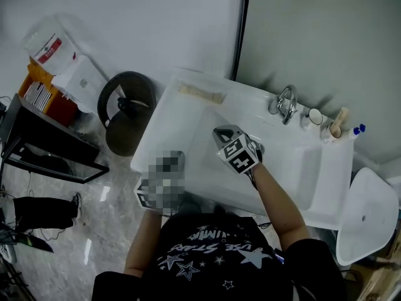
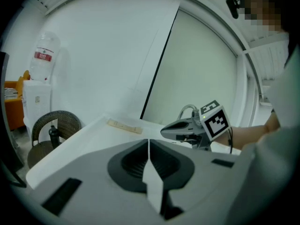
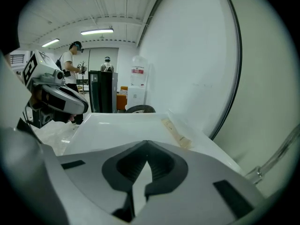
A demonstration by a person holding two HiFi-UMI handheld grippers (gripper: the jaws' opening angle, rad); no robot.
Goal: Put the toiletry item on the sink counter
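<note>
A flat beige toiletry item [image 1: 200, 94] lies on the far left part of the white sink counter [image 1: 160, 127]. It also shows as a flat beige strip [image 2: 124, 125] in the left gripper view and as a flat beige strip [image 3: 177, 133] in the right gripper view. My right gripper [image 1: 220, 133] hovers over the left side of the basin, short of the item, its jaws shut with nothing between them [image 3: 147, 144]. My left gripper [image 2: 148, 142] is held at the counter's front left edge, partly under a mosaic patch in the head view, jaws shut and empty. It looks across at the right gripper [image 2: 187, 128].
A chrome faucet [image 1: 286, 102] stands at the back of the sink, with a white cup [image 1: 315, 116] and a holder of small items [image 1: 336, 127] to its right. A dark wicker bin [image 1: 125, 108], a water dispenser [image 1: 75, 80] and a black rack [image 1: 44, 143] stand left of the counter. A white toilet lid [image 1: 366, 215] is on the right.
</note>
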